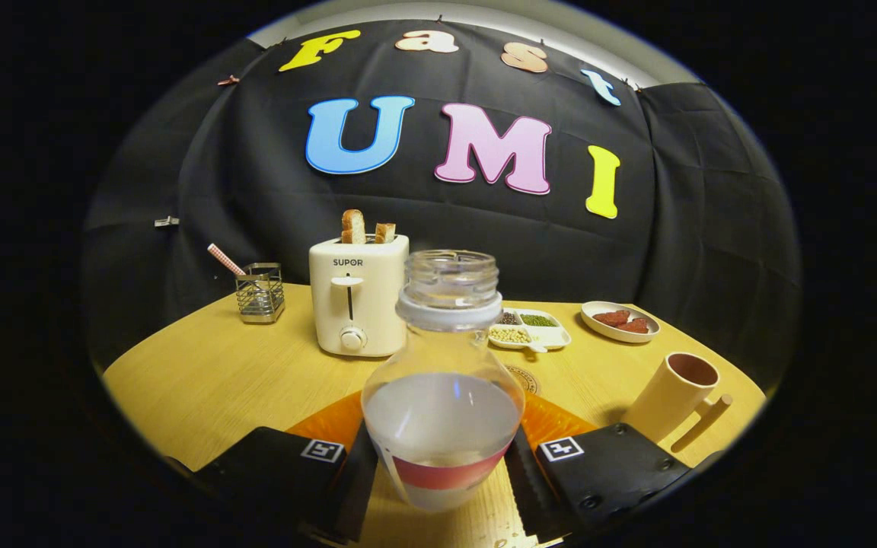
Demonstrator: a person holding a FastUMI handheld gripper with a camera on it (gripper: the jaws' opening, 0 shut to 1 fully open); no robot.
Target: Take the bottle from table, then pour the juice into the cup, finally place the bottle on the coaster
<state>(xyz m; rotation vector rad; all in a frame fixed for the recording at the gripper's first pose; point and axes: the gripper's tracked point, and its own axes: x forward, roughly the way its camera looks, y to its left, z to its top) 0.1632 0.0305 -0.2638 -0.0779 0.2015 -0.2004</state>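
Gripper [442, 464] has the bottle [442, 396] between its fingers; both pads look pressed against the lower body, one each side, so it's clenched on the bottle. Bottle is upright, cap off, mouth open, clear glass with a red band near the base. Liquid inside is pale and cloudy, level roughly halfway up the round body.

Cup [671, 396] sits at 2 o'clock from the bottle, just beyond the right finger, on the table [202, 380]. Tan, handle facing the gripper, looks tilted in the fisheye view; can't tell what's inside.

Coaster [524, 378] at 1 o'clock, just behind the bottle, mostly hidden by it.

Orange mat [332, 421] lies under the bottle, showing on both sides.

Toaster [357, 304] at 11 o'clock beyond the bottle, two slices of bread [366, 227] standing in the slots. Wire holder [259, 293] further out at 10 o'clock, striped straw [224, 259] sticking out of it. Divided dish [530, 329] with beans at 1 o'clock, behind the coaster. Plate [621, 321] with red pieces beside it, further right, behind the cup.
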